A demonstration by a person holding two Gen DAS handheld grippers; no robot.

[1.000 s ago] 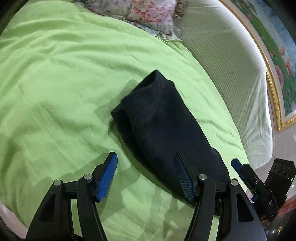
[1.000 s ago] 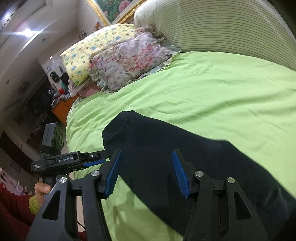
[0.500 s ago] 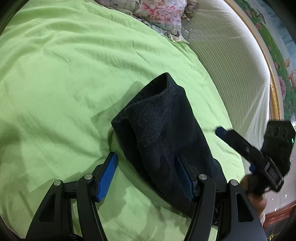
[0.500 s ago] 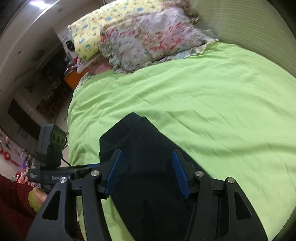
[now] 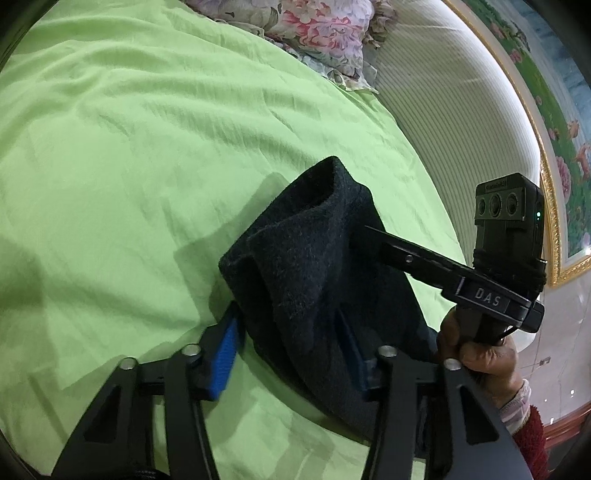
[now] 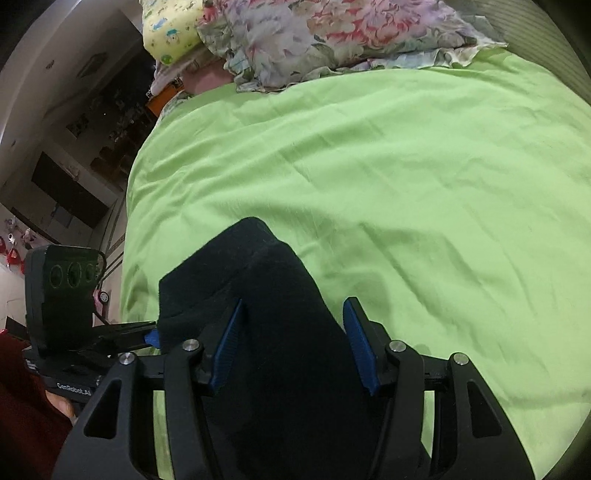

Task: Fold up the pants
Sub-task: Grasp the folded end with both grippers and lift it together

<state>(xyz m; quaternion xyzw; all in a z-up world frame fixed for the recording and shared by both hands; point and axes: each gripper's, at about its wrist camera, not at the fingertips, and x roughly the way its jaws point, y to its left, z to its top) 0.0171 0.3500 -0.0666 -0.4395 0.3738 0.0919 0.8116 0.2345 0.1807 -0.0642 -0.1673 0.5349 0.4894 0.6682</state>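
Pants (image 5: pixel 314 266), dark and bunched into a thick folded bundle, lay on the green bedsheet (image 5: pixel 147 147) at the lower centre of your left wrist view, one rolled end raised toward the middle of the frame. Your left gripper (image 5: pixel 286 352) had just been closing, with the bundle between its blue pads; whether they pressed the cloth, I could not tell. Your right gripper (image 6: pixel 293 345) had likewise just been closing (the fabric filled the gap between its pads), the left pad against the cloth and the right pad just beside it. Your right hand (image 5: pixel 480 354) showed at the lower right edge of the left view. Floral pillows (image 6: pixel 332 33) sat along the top.
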